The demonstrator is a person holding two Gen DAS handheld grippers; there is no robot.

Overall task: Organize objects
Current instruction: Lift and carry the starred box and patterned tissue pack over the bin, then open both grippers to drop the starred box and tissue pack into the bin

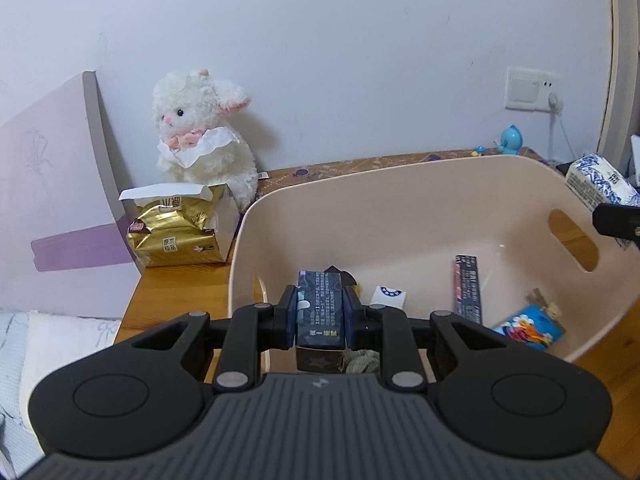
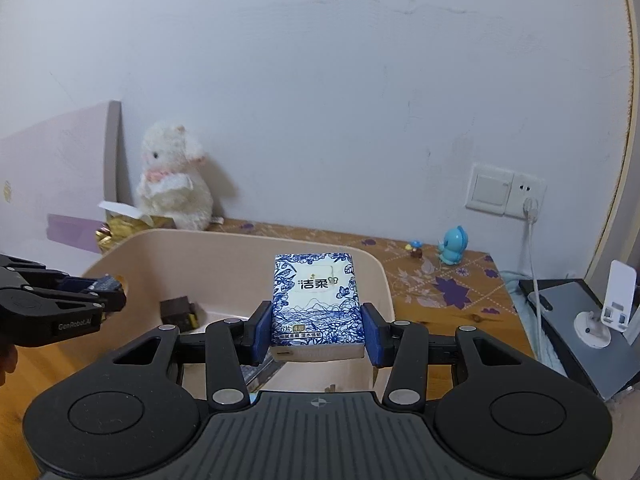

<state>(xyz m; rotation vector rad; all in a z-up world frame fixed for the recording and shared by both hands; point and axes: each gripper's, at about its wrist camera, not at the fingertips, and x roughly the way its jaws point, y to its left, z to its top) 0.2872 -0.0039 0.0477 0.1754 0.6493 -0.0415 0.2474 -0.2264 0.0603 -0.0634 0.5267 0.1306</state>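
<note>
Left gripper (image 1: 320, 316): fingers narrowed onto a dark printed box (image 1: 319, 312), pads pressing both its sides, held above the near left part of the bin.
Right gripper (image 2: 316, 330): fingers set wider, clamped on a blue-and-white tissue pack (image 2: 318, 304), held over the bin's near right rim.
Bin (image 1: 400, 184): cream plastic tub on the wooden worktop (image 1: 176, 292); inside lie a long dark box (image 1: 467, 288), a small white packet (image 1: 388, 296) and a blue packet (image 1: 528, 328).
Surroundings: gold tissue bag (image 1: 176, 240) left of the bin, white plush lamb (image 1: 204, 128) behind it at the wall; blue toy figure (image 2: 454, 246) far right.
</note>
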